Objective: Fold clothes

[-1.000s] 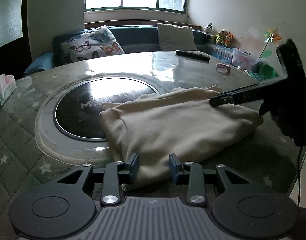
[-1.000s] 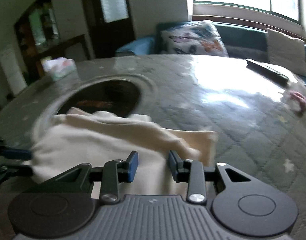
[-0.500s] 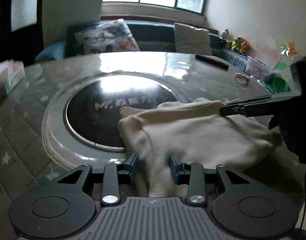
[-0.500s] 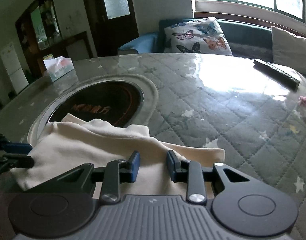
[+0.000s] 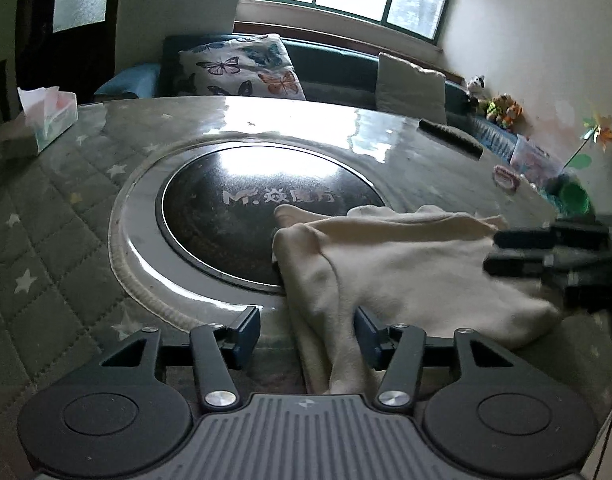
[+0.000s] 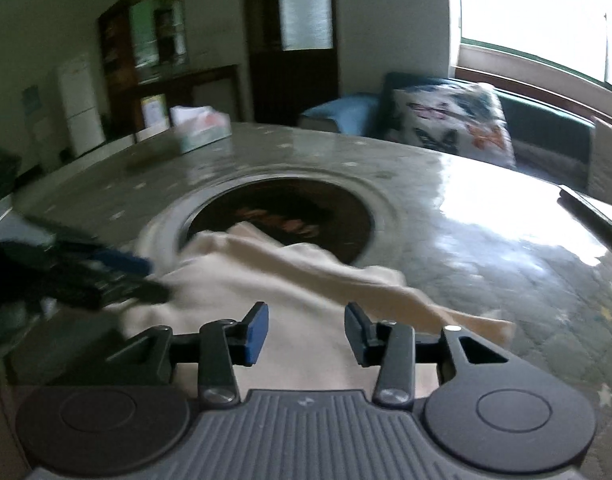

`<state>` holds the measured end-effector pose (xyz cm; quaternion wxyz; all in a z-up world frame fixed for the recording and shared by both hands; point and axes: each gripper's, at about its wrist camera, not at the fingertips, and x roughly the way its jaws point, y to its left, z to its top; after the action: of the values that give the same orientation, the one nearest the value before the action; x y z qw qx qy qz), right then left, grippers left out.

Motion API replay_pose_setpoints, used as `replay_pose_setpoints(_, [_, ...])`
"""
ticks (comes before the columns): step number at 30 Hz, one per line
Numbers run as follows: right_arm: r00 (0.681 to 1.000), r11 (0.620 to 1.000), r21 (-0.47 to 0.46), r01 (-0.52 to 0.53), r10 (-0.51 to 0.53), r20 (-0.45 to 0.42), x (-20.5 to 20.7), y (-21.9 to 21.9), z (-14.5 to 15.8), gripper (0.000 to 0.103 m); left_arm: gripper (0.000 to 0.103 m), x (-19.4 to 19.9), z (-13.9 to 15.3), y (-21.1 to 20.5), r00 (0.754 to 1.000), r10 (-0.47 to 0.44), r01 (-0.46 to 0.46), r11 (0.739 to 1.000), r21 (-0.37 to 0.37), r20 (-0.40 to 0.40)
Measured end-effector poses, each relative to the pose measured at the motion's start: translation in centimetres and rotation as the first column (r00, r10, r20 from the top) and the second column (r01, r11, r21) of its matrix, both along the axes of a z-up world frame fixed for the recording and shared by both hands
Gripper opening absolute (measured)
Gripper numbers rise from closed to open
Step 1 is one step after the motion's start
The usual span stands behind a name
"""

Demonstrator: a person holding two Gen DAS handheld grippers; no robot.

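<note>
A cream garment (image 5: pixel 405 264) is seen on a counter (image 5: pixel 58 248) covered in grey-green quilting dotted with pale stars. A glossy black disc (image 5: pixel 234 216) ringed in silver is set at its centre. On the far sofa, a white cushion (image 5: pixel 242 68) is printed with blue and orange butterflies.

Each gripper, left (image 5: pixel 307 334) and right (image 6: pixel 306 330), has black linkage arms, silver screws, blue-padded fingers and a ribbed grey body.

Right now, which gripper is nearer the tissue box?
Left. The left gripper works the cloth's end on the tissue box side; the right gripper is at the far end.
</note>
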<state>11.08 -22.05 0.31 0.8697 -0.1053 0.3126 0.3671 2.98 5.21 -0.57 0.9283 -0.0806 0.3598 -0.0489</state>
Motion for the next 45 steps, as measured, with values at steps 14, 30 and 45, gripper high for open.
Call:
replay_pose_setpoints(14, [0.963,0.962,-0.101,-0.255,0.262,0.067,-5.5,6.7,-0.4,0.044,0.068,0.1,1.3,1.7,0.998,0.066,-0.066,0.998,0.016,-0.002])
replay_pose_setpoints(30, [0.901,0.897,-0.308,-0.317,0.386,0.198,-9.8,12.6,-3.1,0.016,0.082,1.0,1.5,3.3,0.988,0.129,-0.145,0.961,-0.235,-0.084])
replay_pose_setpoints(45, [0.943,0.958,-0.096,-0.27,0.283,0.174,-9.1,7.8,0.8,0.012,0.043,4.0,-1.2,2.9,0.959,0.119,-0.242,0.817,-0.524,-0.257])
